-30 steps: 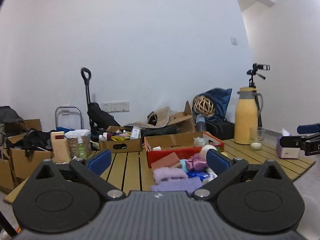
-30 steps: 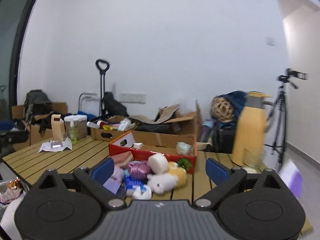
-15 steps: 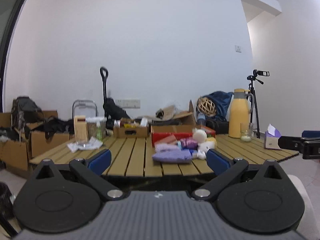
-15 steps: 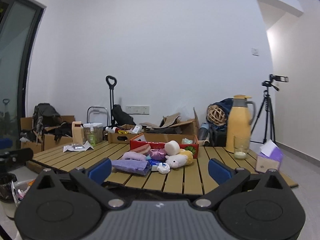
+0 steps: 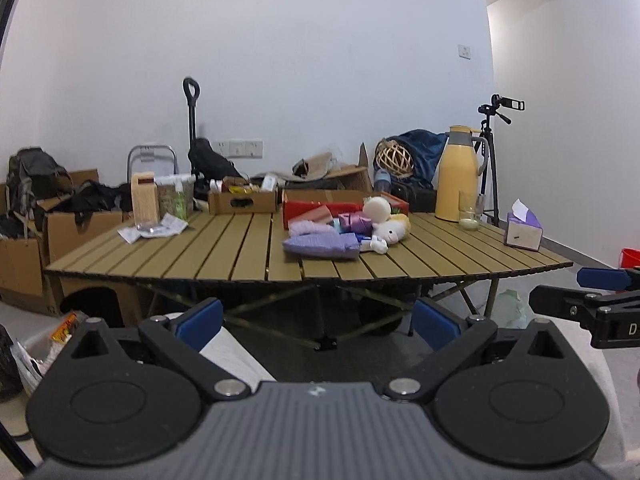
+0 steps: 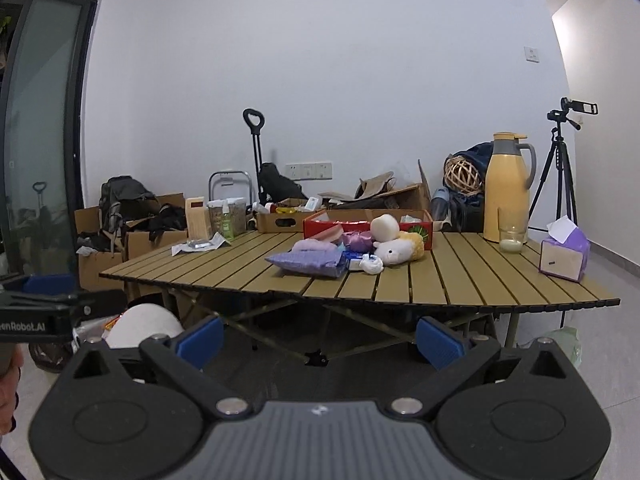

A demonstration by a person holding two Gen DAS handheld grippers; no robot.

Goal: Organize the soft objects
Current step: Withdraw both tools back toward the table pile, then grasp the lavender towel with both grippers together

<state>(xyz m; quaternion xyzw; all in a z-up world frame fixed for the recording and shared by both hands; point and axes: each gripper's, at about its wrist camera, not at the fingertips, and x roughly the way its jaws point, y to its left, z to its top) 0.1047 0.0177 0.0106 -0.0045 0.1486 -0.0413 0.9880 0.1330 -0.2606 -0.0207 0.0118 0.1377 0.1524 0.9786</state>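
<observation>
Heap of soft objects, with a white plush toy (image 6: 394,251) and a flat lilac quilted pouch (image 6: 306,262), lies mid-counter before the red cardboard box (image 6: 424,227), probably its destination. Your left hand-held gripper (image 5: 316,318) and right hand-held gripper (image 6: 320,338) hang wide open, empty, below the slatted wooden counter (image 6: 460,280). Next: raise and reach inward. The purple tissue box (image 6: 564,258) stands well aside.

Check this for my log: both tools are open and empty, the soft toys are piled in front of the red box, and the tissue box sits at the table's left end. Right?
Not quite: the tissue box sits at the table's right end, as the right wrist view shows. The rest holds.
</observation>
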